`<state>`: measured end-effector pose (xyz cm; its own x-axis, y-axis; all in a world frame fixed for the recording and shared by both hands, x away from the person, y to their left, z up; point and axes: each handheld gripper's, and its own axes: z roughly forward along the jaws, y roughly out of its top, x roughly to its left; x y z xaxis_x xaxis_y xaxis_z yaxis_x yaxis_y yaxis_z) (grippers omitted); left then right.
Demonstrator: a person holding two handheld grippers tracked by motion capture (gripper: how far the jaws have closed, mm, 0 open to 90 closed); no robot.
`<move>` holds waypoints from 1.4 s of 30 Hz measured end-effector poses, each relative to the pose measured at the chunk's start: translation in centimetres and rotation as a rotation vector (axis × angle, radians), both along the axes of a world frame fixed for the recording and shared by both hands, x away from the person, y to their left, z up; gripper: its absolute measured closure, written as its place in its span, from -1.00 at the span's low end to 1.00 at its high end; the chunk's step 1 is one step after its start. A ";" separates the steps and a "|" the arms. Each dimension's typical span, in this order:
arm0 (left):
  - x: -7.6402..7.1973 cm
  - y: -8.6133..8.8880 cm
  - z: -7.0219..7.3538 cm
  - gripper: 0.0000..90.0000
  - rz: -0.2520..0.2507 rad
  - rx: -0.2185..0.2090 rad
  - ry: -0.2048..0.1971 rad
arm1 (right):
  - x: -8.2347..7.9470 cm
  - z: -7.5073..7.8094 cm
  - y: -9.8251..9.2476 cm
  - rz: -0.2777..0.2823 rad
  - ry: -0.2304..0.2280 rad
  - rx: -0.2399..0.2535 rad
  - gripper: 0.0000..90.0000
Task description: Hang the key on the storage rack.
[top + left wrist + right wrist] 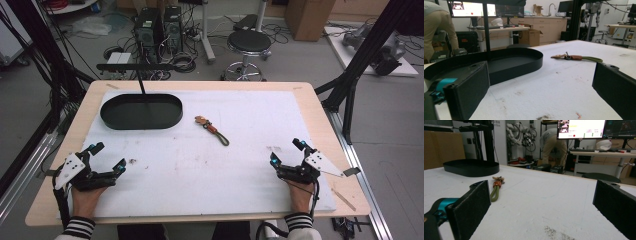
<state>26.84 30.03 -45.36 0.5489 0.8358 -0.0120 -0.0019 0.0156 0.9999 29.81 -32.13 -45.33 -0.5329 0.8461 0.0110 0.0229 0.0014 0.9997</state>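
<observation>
Both my tools rest at the near edge of the counter, one at each corner, and neither holds anything. The left tool has its jaws spread wide, and so does the right tool; in each gripper view the two black pads stand far apart with bare white mat between them.

The thing I judge I am after is the keychain strap — an olive loop with an orange wrap and a small metal clip. It lies flat near the middle of the mat, well apart from both tools and a little to the right of the black oval tray, not touching it. In the right gripper view the strap runs away from me just past my left pad, loop end nearest; in the left gripper view it lies crosswise, far off to the right.

To do this well I would reach with the right tool, since the loop end points toward it. I would come in low with the jaws straddling the strap across its width, near the orange wrap where it looks thickest — a thin cord flat on the mat could slip under the pads. Then close firmly, lift straight up so the clip hangs free, and carry it over the tray rim.
</observation>
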 end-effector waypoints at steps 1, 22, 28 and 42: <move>0.0 0.0 0.0 -0.96 0.001 0.000 0.003 | 0.0 0.0 0.0 -0.001 0.000 0.002 -0.99; -0.1 0.0 0.0 -0.96 -0.001 -0.005 -0.007 | 0.3 0.1 -0.2 0.010 0.033 0.018 -0.99; 0.0 0.0 0.0 -0.96 -0.002 -0.006 -0.003 | 1.2 1.3 -0.5 0.034 0.091 0.041 -0.99; 0.1 0.1 0.0 -0.96 -0.001 -0.012 0.008 | 6.4 6.9 3.1 0.207 0.254 -0.178 -0.99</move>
